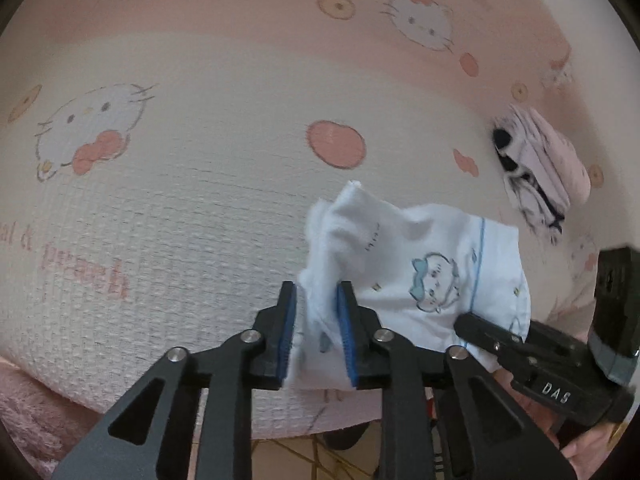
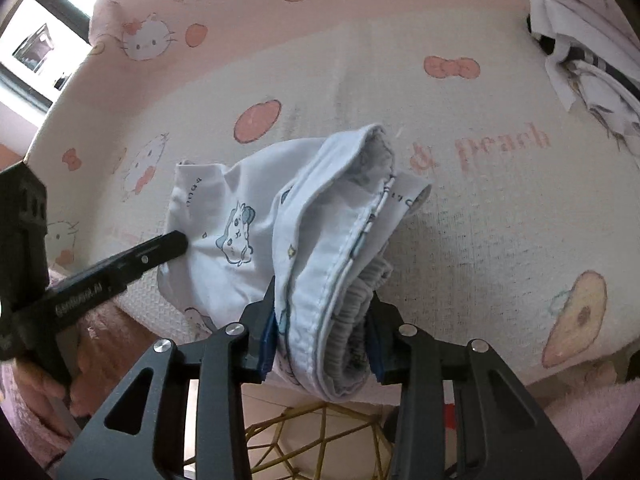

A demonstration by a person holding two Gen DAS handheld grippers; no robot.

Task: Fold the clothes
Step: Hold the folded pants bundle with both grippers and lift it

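A small white garment (image 1: 432, 276) with a blue cartoon print and a grey ribbed waistband (image 2: 356, 304) is held up just above the pink-and-cream cat-print cover (image 1: 180, 200). My left gripper (image 1: 316, 292) is shut on one bunched edge of it, white cloth filling the gap between the blue pads. My right gripper (image 2: 324, 292) is shut on the thick folded waistband side. Each view also catches the other tool: the right gripper (image 1: 492, 340) comes in from the right, and the left gripper (image 2: 160, 248) reaches the cloth from the left.
A pile of other clothes (image 1: 536, 168) in white, pink and black lies further back at the right (image 2: 580, 60). The cover's front edge runs just under the grippers. Below it are tiled floor and a gold wire frame (image 2: 304, 432). A window (image 2: 36, 52) is at the far left.
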